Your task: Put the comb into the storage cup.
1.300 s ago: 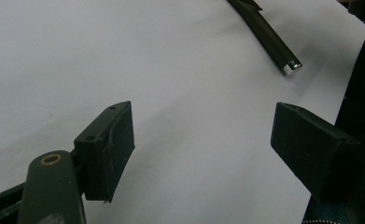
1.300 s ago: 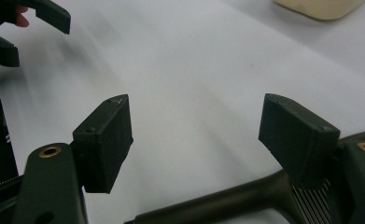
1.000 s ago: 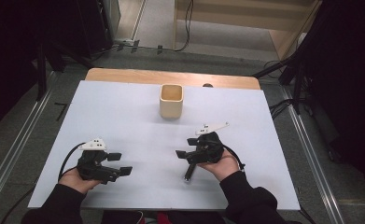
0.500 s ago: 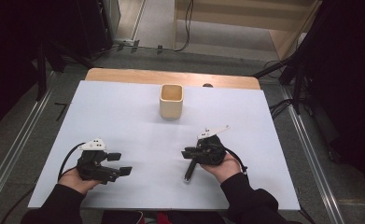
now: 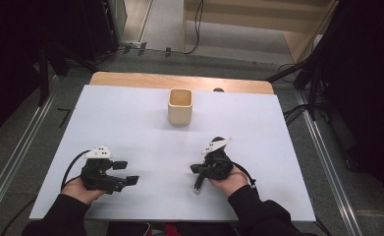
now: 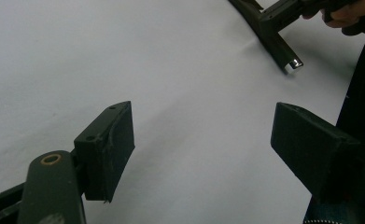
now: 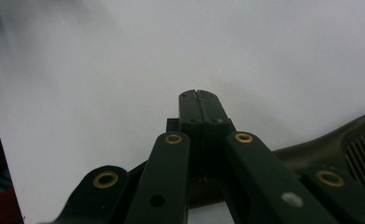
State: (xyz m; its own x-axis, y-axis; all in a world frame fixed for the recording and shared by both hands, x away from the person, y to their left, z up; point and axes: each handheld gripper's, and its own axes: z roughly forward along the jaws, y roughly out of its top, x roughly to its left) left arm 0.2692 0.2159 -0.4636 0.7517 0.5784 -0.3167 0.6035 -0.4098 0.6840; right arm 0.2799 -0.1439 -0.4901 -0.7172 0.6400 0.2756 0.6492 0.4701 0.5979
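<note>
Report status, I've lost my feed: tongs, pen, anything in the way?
Left tongs open, empty. Right tongs just closed, now shut on the dark pen. Beige cup stands well behind, nothing in the way.

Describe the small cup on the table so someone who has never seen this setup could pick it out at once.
Start at the white table and look toward its far edge, near the middle. There the cup stands upright and open-topped, well beyond both grippers. It is the one pale beige, squarish thing on the sheet; everything else on it is black gear in the person's hands.
</note>
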